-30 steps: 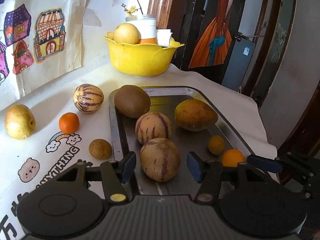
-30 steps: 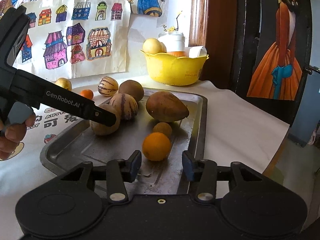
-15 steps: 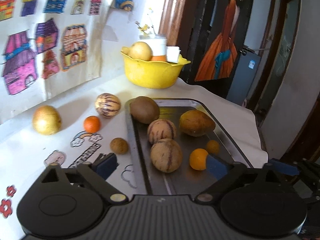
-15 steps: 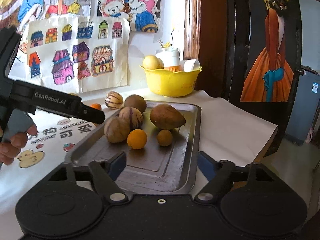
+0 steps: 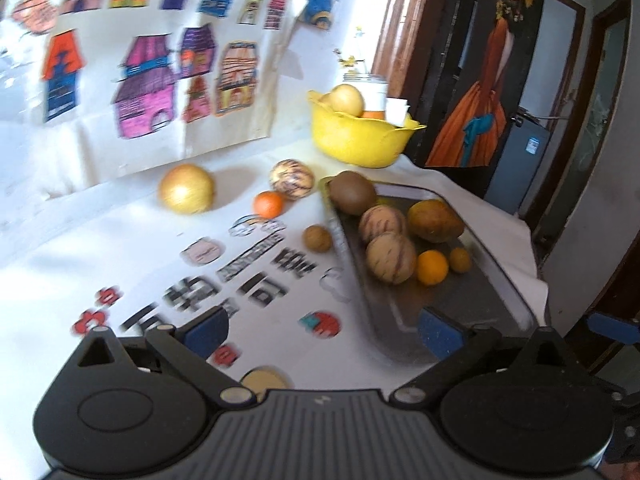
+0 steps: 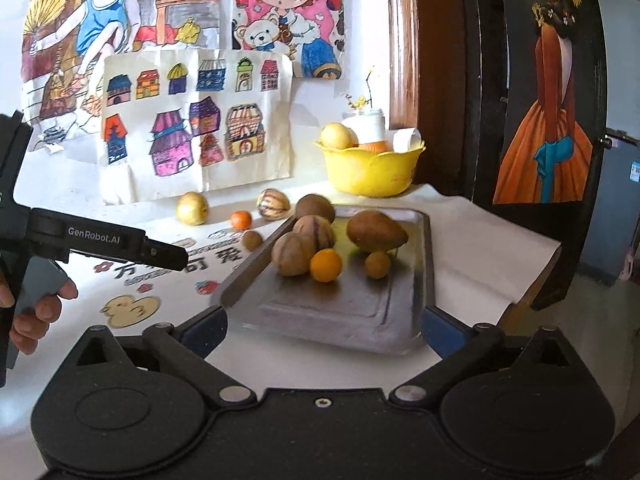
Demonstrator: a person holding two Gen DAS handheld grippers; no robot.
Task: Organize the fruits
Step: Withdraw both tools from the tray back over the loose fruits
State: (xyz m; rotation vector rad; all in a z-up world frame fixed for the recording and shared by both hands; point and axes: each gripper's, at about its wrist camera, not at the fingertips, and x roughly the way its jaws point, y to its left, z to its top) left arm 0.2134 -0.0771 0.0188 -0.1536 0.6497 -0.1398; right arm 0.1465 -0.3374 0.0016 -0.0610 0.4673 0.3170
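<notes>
On the tabletop (image 6: 472,240), left to right, lie a golden apple (image 6: 192,208), a small orange (image 6: 241,219), a striped melon (image 6: 272,204) and a brown nut-like fruit (image 6: 252,240); the metal tray (image 6: 344,304) to their right carries six fruits. The left gripper (image 5: 324,330) and right gripper (image 6: 324,326) both hover spread wide, empty. Only the right wrist view shows the person's left hand (image 6: 36,312) on the handle.
</notes>
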